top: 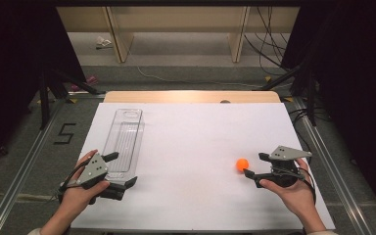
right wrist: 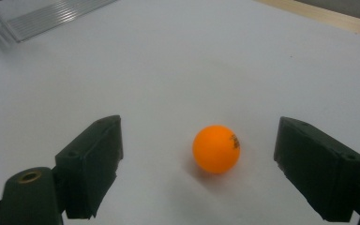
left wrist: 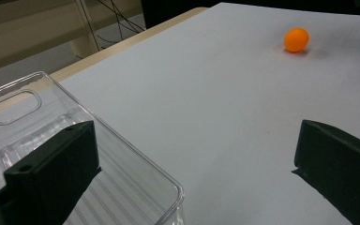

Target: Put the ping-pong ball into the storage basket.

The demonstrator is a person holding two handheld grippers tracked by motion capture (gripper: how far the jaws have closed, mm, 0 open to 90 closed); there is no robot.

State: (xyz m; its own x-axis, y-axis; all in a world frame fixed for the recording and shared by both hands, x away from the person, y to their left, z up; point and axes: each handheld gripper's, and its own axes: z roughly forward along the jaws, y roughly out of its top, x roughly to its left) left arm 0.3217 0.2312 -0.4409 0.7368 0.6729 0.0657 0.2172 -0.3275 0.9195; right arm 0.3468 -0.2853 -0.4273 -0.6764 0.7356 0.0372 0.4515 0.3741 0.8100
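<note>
An orange ball [top: 242,164] [right wrist: 216,148] [left wrist: 296,39] lies on the white table sheet [top: 191,147] at the right. My right gripper [top: 255,165] [right wrist: 199,168] is open just to the right of it, and the ball sits between the jaws without touching either. A clear plastic tray [top: 124,142] [left wrist: 51,136] lies lengthwise at the left, with nothing inside. My left gripper [top: 124,169] [left wrist: 192,164] is open at the tray's near end, one jaw over the tray and the other over the sheet.
The wooden table edge [top: 191,96] shows beyond the sheet at the back. Metal rails [top: 24,166] run along both sides of the table. Black stands and cables [top: 274,54] are on the floor behind.
</note>
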